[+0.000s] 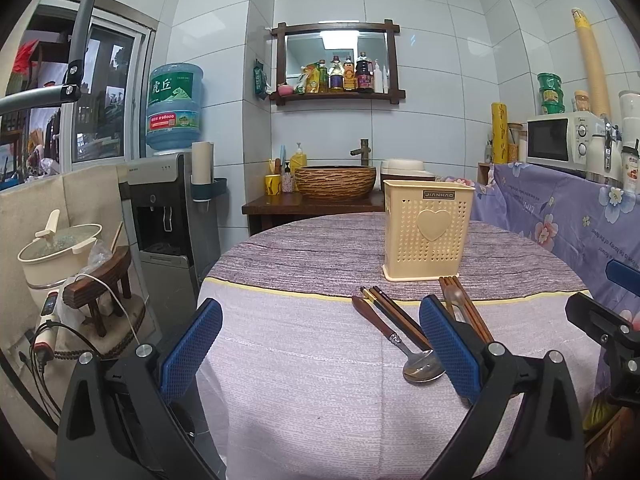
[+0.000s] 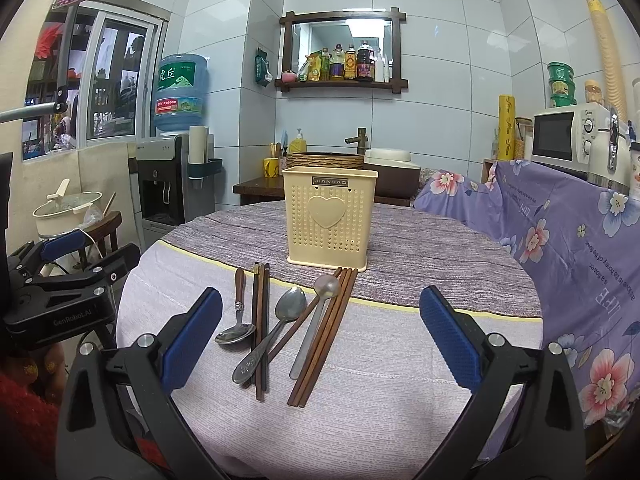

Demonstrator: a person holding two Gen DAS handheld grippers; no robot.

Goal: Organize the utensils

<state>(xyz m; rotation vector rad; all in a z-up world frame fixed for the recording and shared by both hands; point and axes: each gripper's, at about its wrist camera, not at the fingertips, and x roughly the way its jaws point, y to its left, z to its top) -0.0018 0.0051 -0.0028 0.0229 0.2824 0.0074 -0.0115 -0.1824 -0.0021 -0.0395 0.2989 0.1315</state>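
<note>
**Utensils lined up in front of the right gripper, nothing picked yet**

So here's the setup: the utensils are all lying flat on the table [image 2: 380, 420], just in front of the holder [image 2: 330, 220]. Left to right in the right wrist view: a wood-handled spoon [image 2: 237, 316], dark chopsticks [image 2: 261, 328], a metal spoon [image 2: 276, 328], a pale spoon [image 2: 318, 316] and brown chopsticks [image 2: 326, 336].

The key bit: their long axes all run roughly toward the holder, away from the camera, and they sit between the right gripper's [image 2: 320, 320] fingers. Its jaws are wide apart and hold nothing. The left gripper [image 1: 320, 332] is also spread wide and empty, but off to the left, with only the wood-handled spoon between its fingers.

My guess is the right one is better placed, closing across the handles.
</note>
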